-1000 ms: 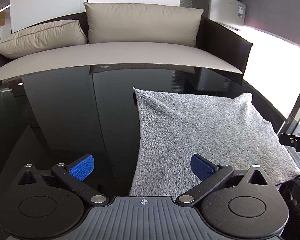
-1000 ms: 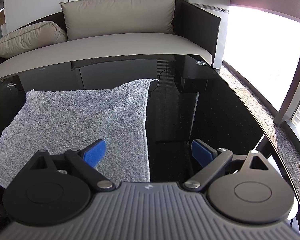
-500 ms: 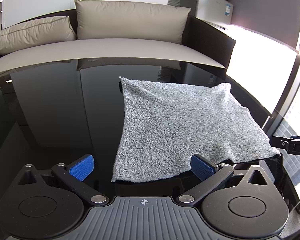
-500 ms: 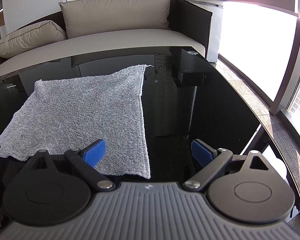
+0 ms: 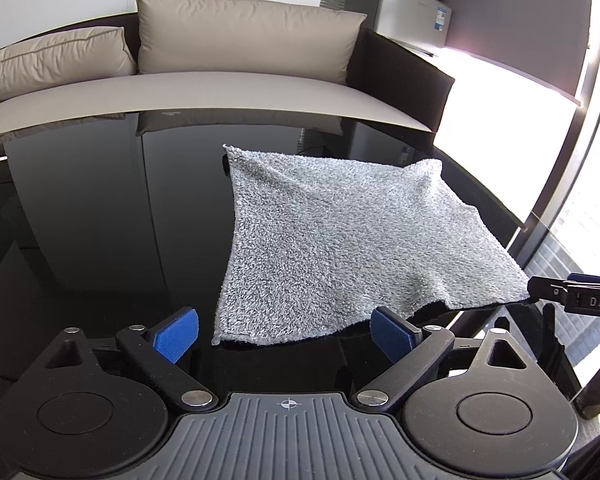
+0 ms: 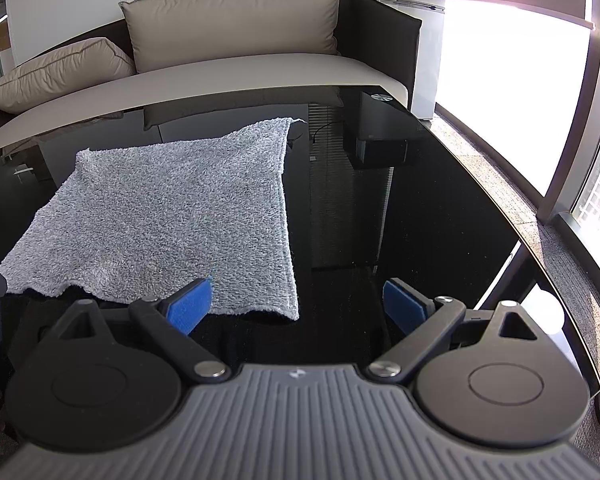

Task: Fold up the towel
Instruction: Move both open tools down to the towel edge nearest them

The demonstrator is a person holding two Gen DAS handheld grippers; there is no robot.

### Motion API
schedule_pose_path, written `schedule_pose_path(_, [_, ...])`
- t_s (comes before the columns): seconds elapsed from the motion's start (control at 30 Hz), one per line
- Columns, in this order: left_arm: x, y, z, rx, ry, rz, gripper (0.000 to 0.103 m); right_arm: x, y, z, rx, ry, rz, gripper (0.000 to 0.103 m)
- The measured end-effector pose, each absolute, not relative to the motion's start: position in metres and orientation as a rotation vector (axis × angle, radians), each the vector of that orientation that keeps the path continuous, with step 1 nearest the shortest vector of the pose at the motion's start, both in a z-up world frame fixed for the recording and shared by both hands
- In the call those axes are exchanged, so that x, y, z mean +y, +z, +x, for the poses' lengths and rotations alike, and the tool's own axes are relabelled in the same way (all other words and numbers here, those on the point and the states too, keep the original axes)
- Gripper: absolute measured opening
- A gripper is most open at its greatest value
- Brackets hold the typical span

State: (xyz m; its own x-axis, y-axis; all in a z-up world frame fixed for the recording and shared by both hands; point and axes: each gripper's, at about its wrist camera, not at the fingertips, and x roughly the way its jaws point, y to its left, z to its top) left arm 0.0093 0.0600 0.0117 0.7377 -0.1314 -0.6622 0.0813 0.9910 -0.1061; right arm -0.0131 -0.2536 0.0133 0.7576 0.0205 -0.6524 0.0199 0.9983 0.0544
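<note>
A grey fluffy towel [image 5: 340, 248] lies spread flat on the glossy black table [image 5: 100, 220]; it also shows in the right wrist view [image 6: 172, 224]. My left gripper [image 5: 284, 334] is open and empty, its blue pads either side of the towel's near left corner, just short of the near edge. My right gripper [image 6: 298, 306] is open and empty, with its left pad [image 6: 192, 304] over the towel's near edge and the near right corner between the fingers. The right gripper's finger shows at the right edge of the left wrist view [image 5: 572, 298].
A beige sofa [image 5: 220, 80] with cushions stands beyond the table's far edge. A small fridge with a microwave [image 5: 408, 20] stands at the back right. Bright windows [image 6: 512, 60] run along the right. The table's right edge [image 6: 500, 208] curves near the right gripper.
Both grippers have drawn back toward me and lifted slightly, so the towel's near edge now lies just ahead of the pads instead of under them. The towel stays flat.
</note>
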Motion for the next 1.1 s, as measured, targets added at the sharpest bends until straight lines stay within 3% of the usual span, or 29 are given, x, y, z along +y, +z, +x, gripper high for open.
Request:
schedule_pose_path(0.17, [0.0601, 0.0109, 0.0090, 0.735, -0.121, -0.073, 0.085, -0.2533, 0.0144, -0.0146, 0.710, 0.012, 0.058, 0.094])
schedule_pose_path(0.43, [0.0597, 0.0095, 0.0092, 0.741, -0.131, -0.079, 0.076, -0.2495, 0.0103, -0.0142, 0.733, 0.029, 0.030, 0.069])
schedule_pose_path(0.53, [0.0613, 0.0086, 0.0097, 0.747, -0.135, -0.087, 0.069, -0.2489, 0.0083, -0.0133, 0.744, 0.038, 0.027, 0.059])
schedule_pose_path(0.8, [0.0617, 0.0075, 0.0095, 0.750, -0.139, -0.092, 0.063, -0.2541, 0.0064, -0.0117, 0.753, 0.033, 0.056, 0.053])
schedule_pose_path(0.97, [0.0602, 0.0054, 0.0105, 0.755, -0.141, -0.082, 0.059, -0.2526, 0.0061, -0.0119, 0.751, 0.045, 0.043, 0.044])
schedule_pose_path(1.1, [0.0599, 0.0054, 0.0114, 0.756, -0.144, -0.079, 0.050, -0.2501, 0.0062, -0.0121, 0.750, 0.054, 0.033, 0.029])
